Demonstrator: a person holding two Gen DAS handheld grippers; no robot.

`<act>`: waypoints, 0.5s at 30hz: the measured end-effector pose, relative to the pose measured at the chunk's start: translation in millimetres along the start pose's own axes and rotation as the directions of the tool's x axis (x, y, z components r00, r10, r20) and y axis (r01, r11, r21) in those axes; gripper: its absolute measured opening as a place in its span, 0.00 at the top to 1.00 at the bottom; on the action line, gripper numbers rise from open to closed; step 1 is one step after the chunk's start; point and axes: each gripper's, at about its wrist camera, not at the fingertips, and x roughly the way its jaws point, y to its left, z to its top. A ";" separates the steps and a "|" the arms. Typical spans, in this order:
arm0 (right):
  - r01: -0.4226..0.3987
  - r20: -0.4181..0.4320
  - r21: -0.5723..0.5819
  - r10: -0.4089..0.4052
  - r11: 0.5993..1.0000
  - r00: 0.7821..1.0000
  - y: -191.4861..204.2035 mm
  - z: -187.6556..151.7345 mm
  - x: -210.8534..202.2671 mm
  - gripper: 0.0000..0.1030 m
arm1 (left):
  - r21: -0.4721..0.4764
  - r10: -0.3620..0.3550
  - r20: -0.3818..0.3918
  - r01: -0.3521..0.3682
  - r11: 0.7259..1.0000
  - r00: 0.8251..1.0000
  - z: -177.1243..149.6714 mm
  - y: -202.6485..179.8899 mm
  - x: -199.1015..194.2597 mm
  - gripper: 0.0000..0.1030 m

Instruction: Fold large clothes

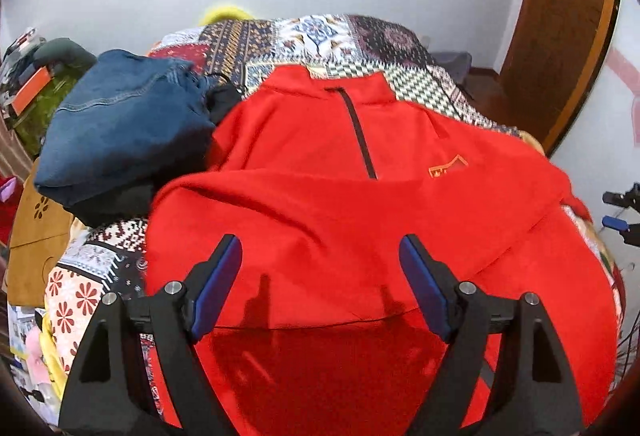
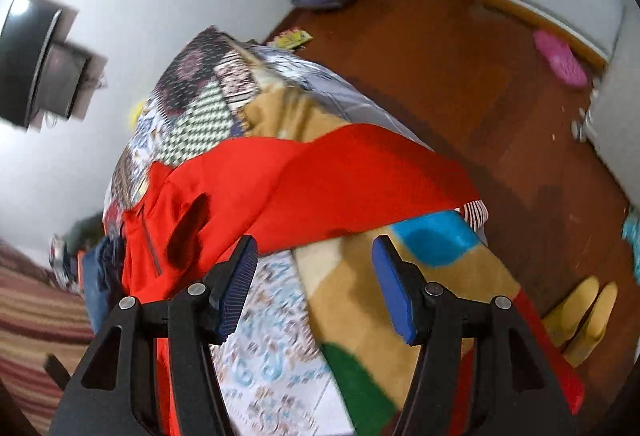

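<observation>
A large red zip-neck pullover (image 1: 320, 163) lies front-up on a patchwork bedspread (image 1: 320, 35), collar at the far end. My left gripper (image 1: 320, 276) is open and empty, hovering over the pullover's lower body near a fold line. My right gripper (image 2: 314, 280) is open and empty above the bed's right side, near the outstretched red sleeve (image 2: 360, 171) that reaches toward the bed edge. The right gripper also shows small at the right edge of the left wrist view (image 1: 624, 211).
Folded blue jeans (image 1: 120, 123) sit on dark clothes at the pullover's left. A tan, blue and green blanket (image 2: 380, 276) covers the bed's right side. Brown floor (image 2: 460, 55) with yellow slippers (image 2: 580, 316) lies beyond. A wooden door frame (image 1: 560, 35) stands at the right.
</observation>
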 end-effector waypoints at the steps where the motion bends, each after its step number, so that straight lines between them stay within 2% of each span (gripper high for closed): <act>1: -0.009 -0.010 0.024 0.009 1.000 1.000 -3.9 1.9 5.8 0.46 | 0.004 0.002 -0.009 -0.002 1.000 1.000 -1.7 -0.8 3.3 0.22; 5: -0.028 -0.036 0.110 0.033 0.994 0.999 -17.7 8.5 25.3 0.46 | -0.004 0.017 -0.039 -0.017 1.000 0.999 -5.1 0.8 17.0 0.22; 9: -0.036 -0.016 0.171 0.039 0.985 0.999 -28.2 13.6 36.8 0.46 | -0.038 0.021 -0.058 -0.024 0.999 0.998 -7.8 8.8 26.0 0.22; 13: 0.001 0.031 0.175 -0.007 0.985 0.999 -31.1 20.8 41.3 0.46 | -0.065 0.016 -0.082 -0.022 0.998 0.997 -11.8 14.5 33.1 0.22; 15: 0.036 0.049 0.158 -0.044 0.987 0.998 -29.0 24.4 42.9 0.53 | -0.069 0.013 -0.088 -0.019 0.997 0.996 -13.5 15.0 34.2 0.22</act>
